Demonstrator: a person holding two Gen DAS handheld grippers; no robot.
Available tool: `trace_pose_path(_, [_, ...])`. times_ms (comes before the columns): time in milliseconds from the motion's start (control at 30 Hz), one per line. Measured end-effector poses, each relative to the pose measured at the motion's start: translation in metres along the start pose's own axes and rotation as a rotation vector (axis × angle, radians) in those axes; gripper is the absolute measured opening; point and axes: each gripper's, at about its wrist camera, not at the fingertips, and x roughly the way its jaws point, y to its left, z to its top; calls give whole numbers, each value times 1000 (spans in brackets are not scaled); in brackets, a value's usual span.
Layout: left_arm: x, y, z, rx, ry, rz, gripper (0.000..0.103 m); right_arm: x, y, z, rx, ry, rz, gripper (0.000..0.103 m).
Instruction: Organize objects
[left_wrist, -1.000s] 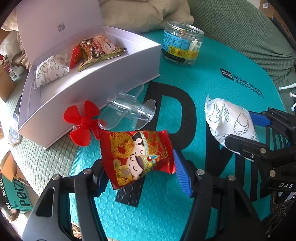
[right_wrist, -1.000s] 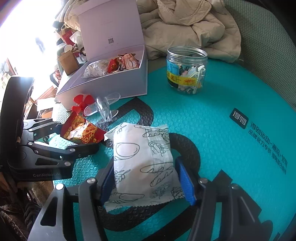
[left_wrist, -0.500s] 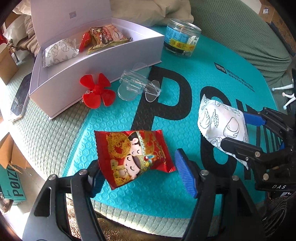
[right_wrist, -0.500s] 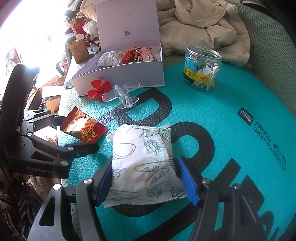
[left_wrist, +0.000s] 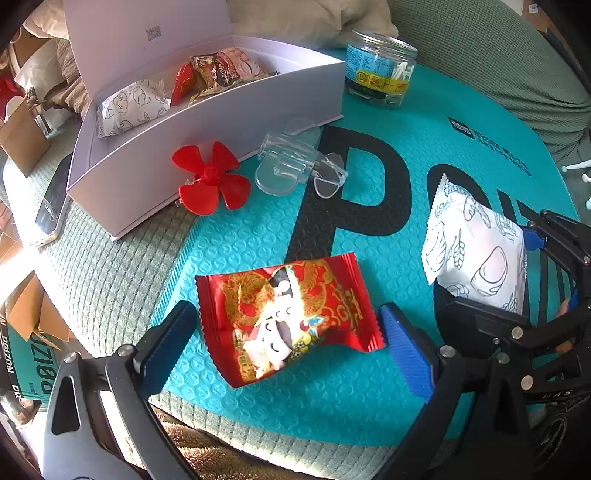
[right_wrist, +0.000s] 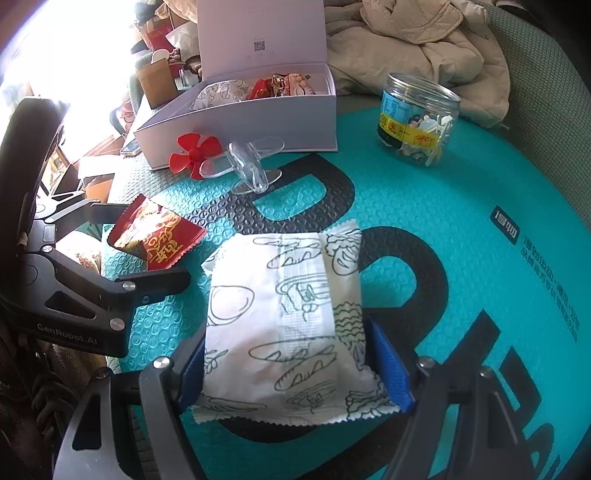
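A red snack packet (left_wrist: 291, 317) with a cartoon print lies flat on the teal mat (left_wrist: 258, 236). My left gripper (left_wrist: 284, 317) straddles it; its jaws are opening and the blue pads stand clear of the wrapper. A white packet with bread drawings (right_wrist: 284, 314) rests on the mat between the pads of my right gripper (right_wrist: 286, 339). Those jaws are opening too, and the wrapper's edges only brush the pads. The white packet (left_wrist: 476, 243) also shows in the left wrist view, at the right.
An open white box (left_wrist: 221, 122) with several snack packets stands at the back left. Before it lie a red propeller (left_wrist: 210, 177) and a clear plastic toy plane (left_wrist: 295, 162). A clear jar (left_wrist: 380, 74) stands behind, a beige jacket (right_wrist: 424, 37) further back, a phone (left_wrist: 51, 206) left.
Both grippers drew back from the box and spread their jaws. The red packet, pinched before, now lies loose on the mat; the white packet has flattened between wider pads.
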Motion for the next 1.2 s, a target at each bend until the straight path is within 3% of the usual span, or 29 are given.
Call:
trace_pose_path(100, [-3, 2, -2, -2, -13, 5, 93, 0, -1, 0, 11, -2, 10, 78])
trace_pose_path(167, [-7, 4, -2, -6, -28, 11, 78, -1, -2, 0, 23, -11, 21, 70])
trace_pose_path(233, [-10, 5, -2, -8, -38, 6, 71, -3, -3, -1, 40, -17, 21, 66])
trace_pose_path(433, [-4, -7, 8, 32, -59, -1, 25, -8, -4, -2, 58, -24, 41, 60])
trace_pose_path(933, [-21, -12, 9, 28, -96, -2, 22, -23, 6, 6, 44, -55, 63, 59])
trace_pose_path(1200, [-31, -6, 10, 10, -113, 38, 22, -34, 18, 20, 9, -87, 84, 59])
